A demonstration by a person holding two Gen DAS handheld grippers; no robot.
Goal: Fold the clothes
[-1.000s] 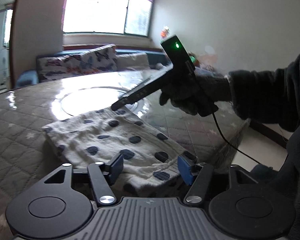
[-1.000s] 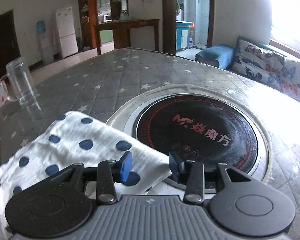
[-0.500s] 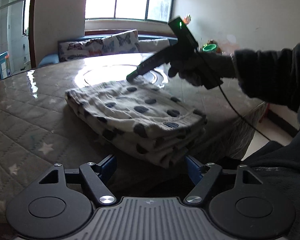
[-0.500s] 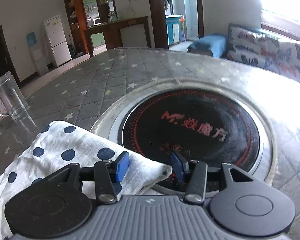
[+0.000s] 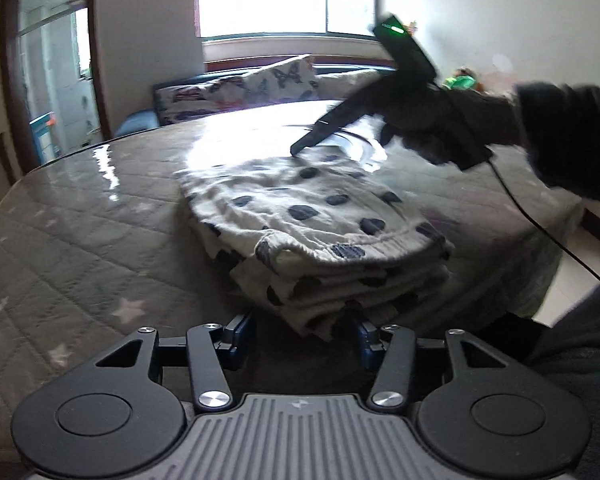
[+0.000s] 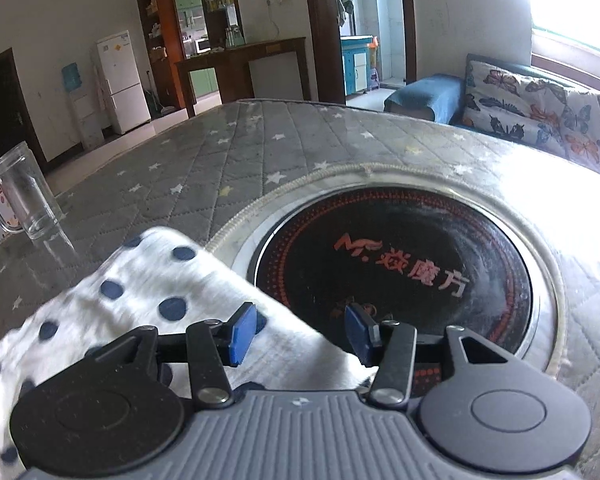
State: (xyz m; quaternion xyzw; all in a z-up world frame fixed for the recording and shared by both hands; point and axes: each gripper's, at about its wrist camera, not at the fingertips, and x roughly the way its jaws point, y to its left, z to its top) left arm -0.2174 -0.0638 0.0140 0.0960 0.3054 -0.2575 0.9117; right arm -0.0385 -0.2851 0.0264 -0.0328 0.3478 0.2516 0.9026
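Note:
A white garment with dark blue dots (image 5: 320,220) lies folded in a thick stack on the grey quilted table (image 5: 80,232). My left gripper (image 5: 300,338) is open and empty, just in front of the stack's near edge at table level. My right gripper (image 6: 300,332) is open, hovering over the garment's far corner (image 6: 148,292) beside the round cooktop. In the left wrist view the right gripper (image 5: 300,148) points down at the far edge of the stack, held by a gloved hand.
A black induction cooktop (image 6: 400,264) is set into the table centre. A glass mug (image 6: 24,196) stands at the table's left edge. A butterfly-print sofa (image 6: 540,112) lies behind the table. A cable (image 5: 540,224) hangs from the right gripper.
My left gripper has let go of the garment and pulled back and down to the table edge. The right gripper has lifted slightly over the garment's far corner.

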